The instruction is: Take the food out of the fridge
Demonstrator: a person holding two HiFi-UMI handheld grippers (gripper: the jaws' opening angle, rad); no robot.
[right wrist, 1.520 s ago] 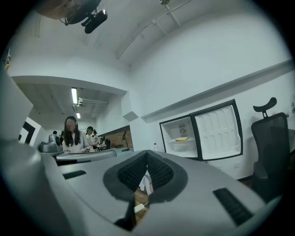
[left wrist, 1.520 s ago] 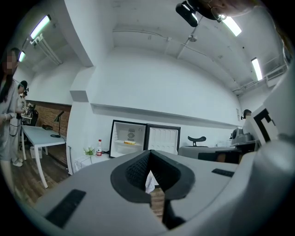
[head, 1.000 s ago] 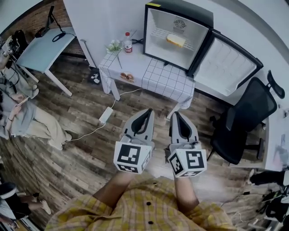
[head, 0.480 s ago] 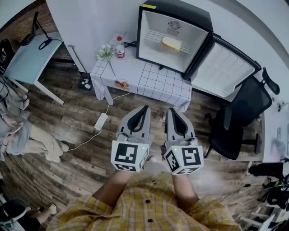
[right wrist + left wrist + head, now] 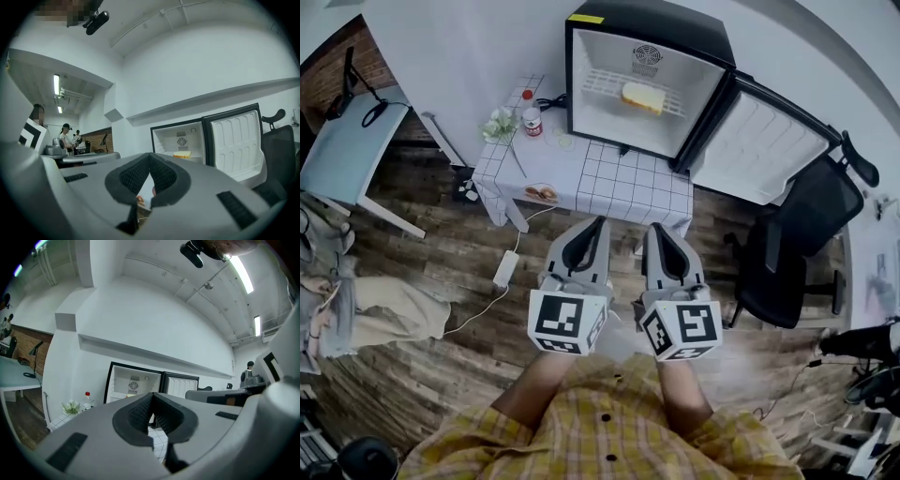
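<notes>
A yellow block of food (image 5: pixel 642 97) lies on the wire shelf of the small black fridge (image 5: pixel 581 89), whose door (image 5: pixel 766 141) stands swung open to the right. The fridge sits on a table with a white checked cloth (image 5: pixel 619 183). My left gripper (image 5: pixel 598 223) and right gripper (image 5: pixel 654 228) are held side by side over the wooden floor, short of the table, pointing level at the fridge. Both are shut with nothing between the jaws. The right gripper view shows the food (image 5: pixel 182 154) beyond my right gripper (image 5: pixel 150 155). My left gripper (image 5: pixel 152 394) faces the fridge (image 5: pixel 133 384).
On the table stand a red-capped bottle (image 5: pixel 531 120), a small bunch of flowers (image 5: pixel 500 125) and a plate of snacks (image 5: pixel 541 193). A black office chair (image 5: pixel 802 248) stands to the right. A power strip (image 5: pixel 504 269) and cable lie on the floor. A seated person (image 5: pixel 356 314) is at far left.
Both grippers have travelled forward together toward the table and fridge, which now sit closer and further left in the head view. The jaws stayed shut.
</notes>
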